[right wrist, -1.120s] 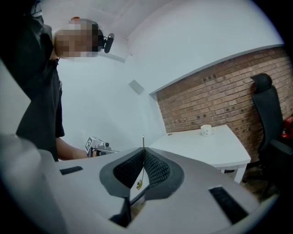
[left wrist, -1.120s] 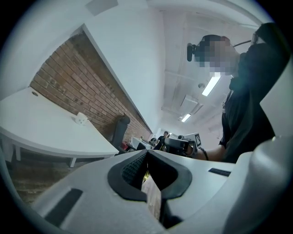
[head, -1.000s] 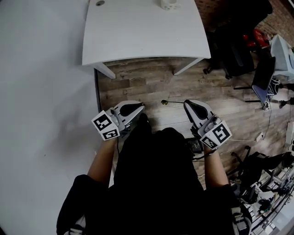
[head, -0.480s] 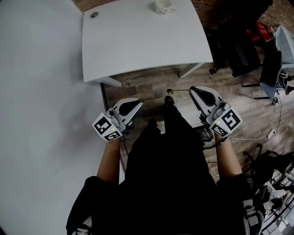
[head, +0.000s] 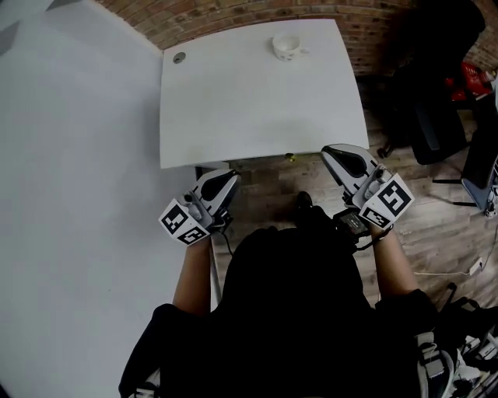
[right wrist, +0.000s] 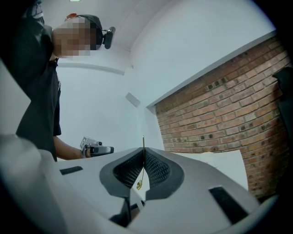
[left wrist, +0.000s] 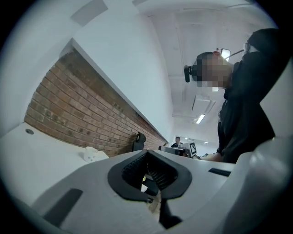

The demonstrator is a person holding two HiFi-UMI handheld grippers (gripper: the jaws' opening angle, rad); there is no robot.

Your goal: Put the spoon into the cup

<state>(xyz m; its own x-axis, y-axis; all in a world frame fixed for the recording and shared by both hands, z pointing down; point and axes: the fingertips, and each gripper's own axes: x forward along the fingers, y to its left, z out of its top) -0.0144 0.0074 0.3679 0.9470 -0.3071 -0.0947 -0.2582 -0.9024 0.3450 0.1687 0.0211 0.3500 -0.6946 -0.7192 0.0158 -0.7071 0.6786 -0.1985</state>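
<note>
A white cup (head: 286, 47) stands near the far edge of the white table (head: 249, 101); in the left gripper view the cup (left wrist: 91, 154) shows small before the brick wall. My right gripper (head: 328, 152) is shut on the handle of a thin gold spoon (head: 290, 158), whose end sits level with the table's near edge. In the right gripper view the spoon (right wrist: 143, 167) runs upright between the pads of the right gripper (right wrist: 143, 153). My left gripper (head: 230, 176) hangs just short of the table's near edge, and in its own view the left gripper (left wrist: 146, 153) is shut on nothing.
A round grommet hole (head: 180, 57) sits at the table's far left corner. A brick wall (head: 233, 12) runs behind the table and a white wall (head: 70, 194) lies to the left. Dark chairs and gear (head: 436, 93) crowd the wooden floor (head: 436, 218) on the right.
Both grippers have moved forward to the table's near edge, the right one carrying the spoon. The table and cup now sit lower and fuller in the head view.
</note>
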